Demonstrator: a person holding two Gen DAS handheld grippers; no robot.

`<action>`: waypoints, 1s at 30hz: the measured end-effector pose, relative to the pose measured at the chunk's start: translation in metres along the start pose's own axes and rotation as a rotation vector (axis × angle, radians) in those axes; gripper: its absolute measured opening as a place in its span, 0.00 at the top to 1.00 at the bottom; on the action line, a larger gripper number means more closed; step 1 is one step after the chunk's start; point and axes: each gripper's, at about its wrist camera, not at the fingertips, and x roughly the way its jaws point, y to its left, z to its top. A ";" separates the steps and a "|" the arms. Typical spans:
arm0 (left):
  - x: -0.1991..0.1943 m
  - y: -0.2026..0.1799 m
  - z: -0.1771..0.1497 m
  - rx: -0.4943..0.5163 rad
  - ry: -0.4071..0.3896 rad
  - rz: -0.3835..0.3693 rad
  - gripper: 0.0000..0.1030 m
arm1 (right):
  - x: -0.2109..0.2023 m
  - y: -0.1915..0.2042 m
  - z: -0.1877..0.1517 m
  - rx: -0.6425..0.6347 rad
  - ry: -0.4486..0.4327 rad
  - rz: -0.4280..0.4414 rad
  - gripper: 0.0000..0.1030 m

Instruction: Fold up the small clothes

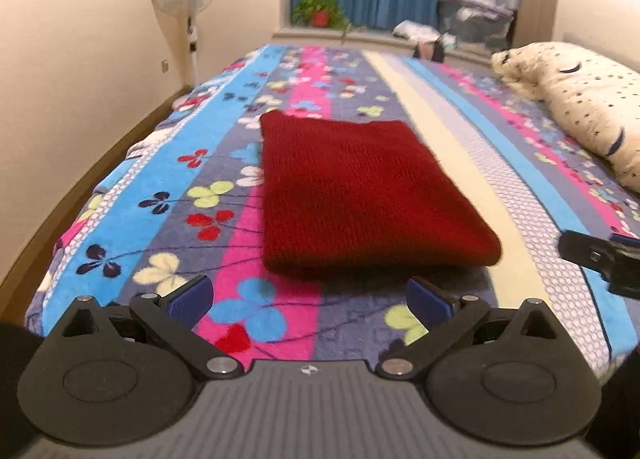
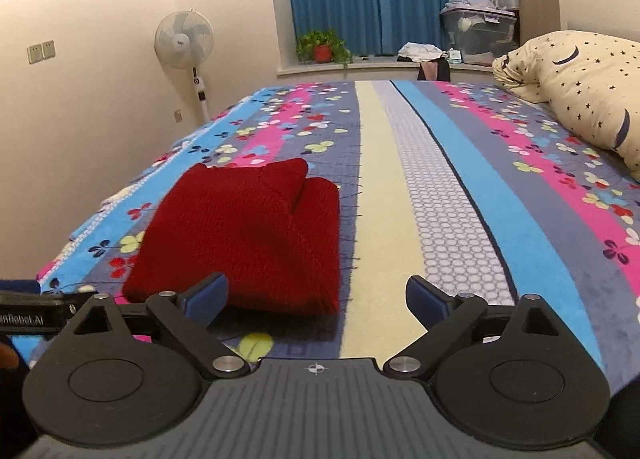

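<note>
Sweater, dark red, lies folded on the blanket; left tongs and right tongs gape wide, empty.

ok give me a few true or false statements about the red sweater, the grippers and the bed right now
1. The red sweater lies folded on the bed cover. True.
2. The left gripper is clamped on the sweater. False: its fingers are spread apart with nothing between them.
3. The right gripper is open and empty. True.
4. The pillow rests on top of the sweater. False: it lies well apart, over on the right side of the bed.
5. A standing fan is by the wall beyond the bed. True.
</note>
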 end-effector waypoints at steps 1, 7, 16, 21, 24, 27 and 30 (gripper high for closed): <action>0.000 -0.001 -0.007 0.010 -0.021 -0.007 0.00 | -0.001 0.002 -0.003 -0.004 0.001 0.007 0.04; 0.022 -0.002 -0.020 0.009 -0.037 0.007 0.00 | 0.018 0.011 -0.008 -0.024 0.048 0.031 0.04; 0.038 0.010 -0.023 -0.030 0.032 0.029 0.00 | 0.035 0.022 -0.018 -0.051 0.131 0.027 0.04; 0.036 0.019 -0.021 -0.062 0.021 0.030 0.00 | 0.029 0.026 -0.017 -0.083 0.070 0.020 0.04; 0.037 0.021 -0.020 -0.067 0.025 0.024 0.00 | 0.030 0.023 -0.016 -0.074 0.060 0.014 0.04; 0.036 0.020 -0.020 -0.058 0.017 0.018 0.00 | 0.031 0.023 -0.016 -0.064 0.048 0.016 0.04; 0.035 0.020 -0.020 -0.057 0.011 0.012 0.00 | 0.030 0.027 -0.016 -0.079 0.030 0.014 0.04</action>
